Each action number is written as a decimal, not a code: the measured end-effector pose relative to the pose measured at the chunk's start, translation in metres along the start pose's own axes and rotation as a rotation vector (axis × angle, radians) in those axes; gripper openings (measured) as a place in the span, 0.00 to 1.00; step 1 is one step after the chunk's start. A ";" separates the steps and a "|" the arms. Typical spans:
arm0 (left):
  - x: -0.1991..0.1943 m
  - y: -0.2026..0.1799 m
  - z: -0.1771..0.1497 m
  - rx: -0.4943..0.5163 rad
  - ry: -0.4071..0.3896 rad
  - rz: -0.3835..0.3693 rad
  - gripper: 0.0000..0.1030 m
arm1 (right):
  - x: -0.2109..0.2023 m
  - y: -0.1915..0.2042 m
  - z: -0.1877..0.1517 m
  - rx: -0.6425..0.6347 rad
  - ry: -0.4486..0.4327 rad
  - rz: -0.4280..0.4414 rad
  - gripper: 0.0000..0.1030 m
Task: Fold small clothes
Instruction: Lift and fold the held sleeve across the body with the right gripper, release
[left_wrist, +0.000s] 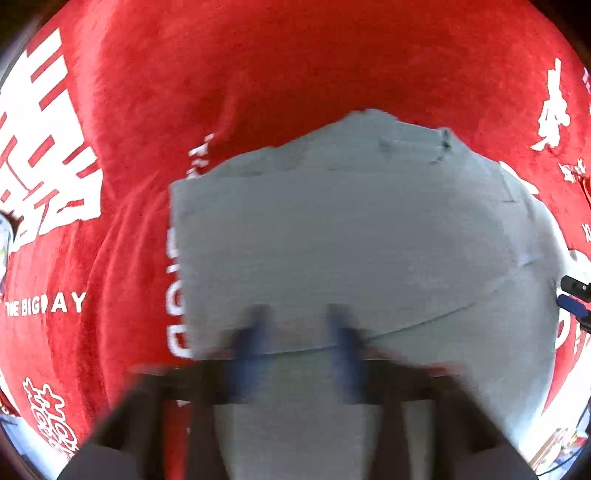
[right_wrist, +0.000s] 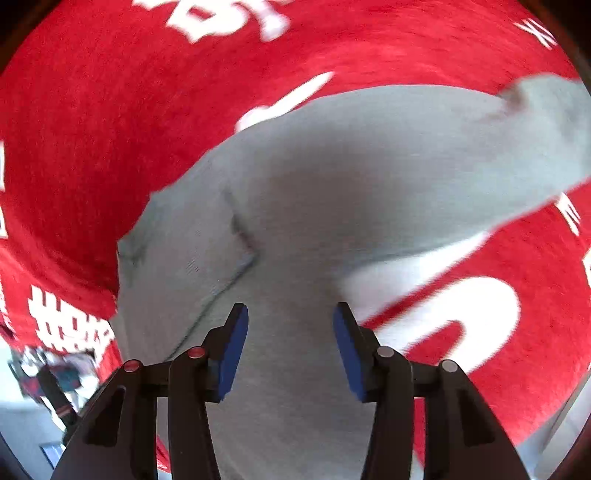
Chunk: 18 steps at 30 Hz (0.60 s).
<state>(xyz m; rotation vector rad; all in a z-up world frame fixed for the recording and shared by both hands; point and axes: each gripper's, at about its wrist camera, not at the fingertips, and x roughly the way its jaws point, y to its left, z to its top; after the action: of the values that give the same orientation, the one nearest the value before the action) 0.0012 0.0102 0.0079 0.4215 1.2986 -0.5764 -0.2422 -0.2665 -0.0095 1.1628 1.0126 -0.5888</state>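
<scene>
Two grippers were seen above one grey garment (left_wrist: 351, 236) that was spread on a red cloth (left_wrist: 184, 74) printed with white characters and the words "THE BIG DAY". In the left wrist view the garment lay mostly flat, with a straight left edge, seam lines running across its lower right part and a stitched detail near its far edge; what kind of garment it was could not be told. The left gripper (left_wrist: 301, 332) was blurred, but its blue-padded fingers (left_wrist: 251, 343) were seen apart, with grey fabric showing between them and nothing clamped. In the right wrist view the right gripper (right_wrist: 290, 345) was sharp, its fingers (right_wrist: 234, 347) likewise spread wide over the garment (right_wrist: 332, 177) and holding nothing; a seamed panel was seen to the left and a loose flap trailed off to the upper right. The fabric was judged soft, light and limp, likely to sag and crease once lifted and unlikely to slip from the pads. A hold on a hem or corner, one gripper at each end of the same edge, was judged best, so that the fold could be carried over evenly. The red cloth (right_wrist: 110, 110) looked plush and was judged to offer some friction against dragging. Whether a desk lay beneath could not be told. Little of the room was shown: pale floor and some blurred clutter at the rims of both views.
</scene>
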 end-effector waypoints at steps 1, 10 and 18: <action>-0.005 -0.013 0.001 0.006 -0.030 0.020 1.00 | -0.006 -0.009 0.002 0.022 -0.008 0.000 0.54; -0.011 -0.088 0.013 0.067 -0.057 0.002 1.00 | -0.058 -0.122 0.024 0.309 -0.156 0.016 0.71; 0.007 -0.145 0.025 0.056 -0.001 0.034 1.00 | -0.069 -0.216 0.048 0.539 -0.209 0.091 0.72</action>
<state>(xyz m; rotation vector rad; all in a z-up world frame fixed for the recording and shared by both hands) -0.0676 -0.1195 0.0111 0.4884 1.2745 -0.5853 -0.4347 -0.3898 -0.0466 1.5707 0.6310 -0.9236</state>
